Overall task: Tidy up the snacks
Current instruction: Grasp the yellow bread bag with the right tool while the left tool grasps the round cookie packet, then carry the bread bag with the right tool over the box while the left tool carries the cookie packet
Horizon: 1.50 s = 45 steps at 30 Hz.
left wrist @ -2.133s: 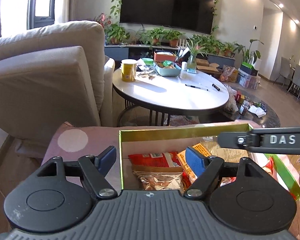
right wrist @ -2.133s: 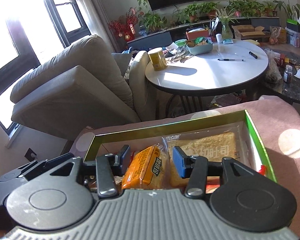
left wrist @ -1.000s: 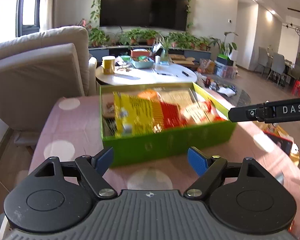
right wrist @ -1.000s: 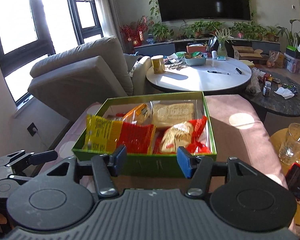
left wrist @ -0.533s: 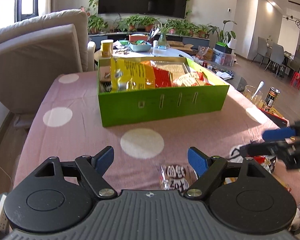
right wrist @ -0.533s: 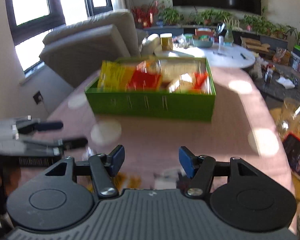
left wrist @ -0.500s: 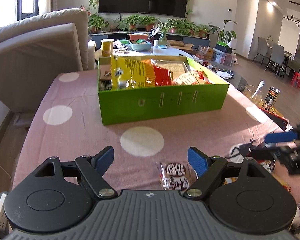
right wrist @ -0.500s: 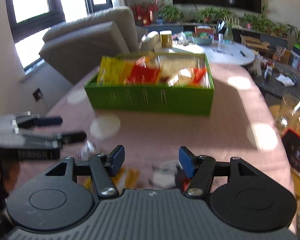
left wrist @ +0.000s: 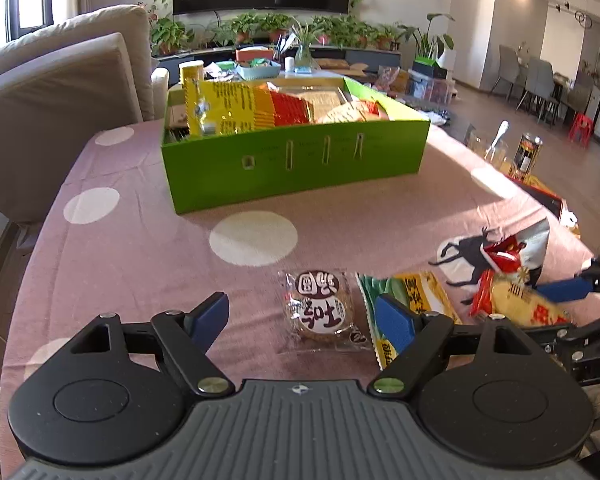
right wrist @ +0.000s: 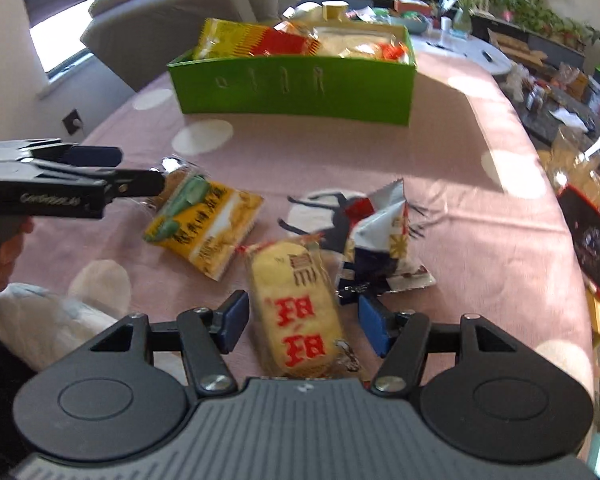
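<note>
Both grippers have dropped back from the green box (right wrist: pixel 292 84) to loose snacks. Right gripper (right wrist: pixel 302 322), jaws spread, straddles the rice cracker pack (right wrist: pixel 296 312); centre it before pinching. Left gripper (left wrist: pixel 302 316), spread, hovers over the round cookie (left wrist: pixel 320 308). At 12 o'clock, the box holds packets.

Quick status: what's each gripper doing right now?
Left gripper: open, empty, above the round cookie packet.
Right gripper: open, straddling the yellow rice cracker packet, pads clear of it.
</note>
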{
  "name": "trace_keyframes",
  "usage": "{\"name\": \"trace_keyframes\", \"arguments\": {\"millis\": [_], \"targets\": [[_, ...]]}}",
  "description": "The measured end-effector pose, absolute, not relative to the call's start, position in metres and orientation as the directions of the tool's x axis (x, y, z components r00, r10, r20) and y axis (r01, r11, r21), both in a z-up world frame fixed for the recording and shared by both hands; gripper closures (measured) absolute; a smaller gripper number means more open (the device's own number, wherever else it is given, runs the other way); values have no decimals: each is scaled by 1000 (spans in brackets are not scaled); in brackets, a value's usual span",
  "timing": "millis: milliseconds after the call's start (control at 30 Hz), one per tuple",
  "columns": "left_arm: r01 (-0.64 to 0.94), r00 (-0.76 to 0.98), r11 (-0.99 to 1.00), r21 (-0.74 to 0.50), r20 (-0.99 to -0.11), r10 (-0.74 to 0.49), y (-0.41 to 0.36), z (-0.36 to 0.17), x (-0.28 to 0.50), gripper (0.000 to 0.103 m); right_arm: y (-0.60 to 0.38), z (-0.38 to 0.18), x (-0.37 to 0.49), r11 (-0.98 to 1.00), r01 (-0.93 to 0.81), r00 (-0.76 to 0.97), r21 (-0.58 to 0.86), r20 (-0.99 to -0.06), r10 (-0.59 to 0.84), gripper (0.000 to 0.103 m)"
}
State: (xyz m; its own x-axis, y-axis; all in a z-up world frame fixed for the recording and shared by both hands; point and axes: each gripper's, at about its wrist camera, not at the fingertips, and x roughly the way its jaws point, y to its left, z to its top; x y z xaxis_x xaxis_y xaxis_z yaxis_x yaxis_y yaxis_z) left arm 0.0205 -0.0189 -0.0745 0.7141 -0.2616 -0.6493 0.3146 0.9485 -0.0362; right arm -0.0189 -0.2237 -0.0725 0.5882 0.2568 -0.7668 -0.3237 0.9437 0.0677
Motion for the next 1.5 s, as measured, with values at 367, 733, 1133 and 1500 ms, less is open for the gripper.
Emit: {"name": "trace_keyframes", "arguments": {"millis": [367,733,1133,1500], "targets": [[295,700,955,-23,-675,-232,-25,-85,32,33,-217,-71,0,954,-287,635,81,-730,253,39],[299,699,954,-1,-681,-220,-27,-88,34,64,-218,-63,9,957,-266,663,119,-698,271,39],[284,716,959,-16,-661,-224,-22,-80,30,66,-215,-53,11,955,-262,686,138,-670,284,39],[297,753,955,-17,-611,-245,-21,-59,20,66,-210,-35,12,950,-279,718,143,-625,305,39]]}}
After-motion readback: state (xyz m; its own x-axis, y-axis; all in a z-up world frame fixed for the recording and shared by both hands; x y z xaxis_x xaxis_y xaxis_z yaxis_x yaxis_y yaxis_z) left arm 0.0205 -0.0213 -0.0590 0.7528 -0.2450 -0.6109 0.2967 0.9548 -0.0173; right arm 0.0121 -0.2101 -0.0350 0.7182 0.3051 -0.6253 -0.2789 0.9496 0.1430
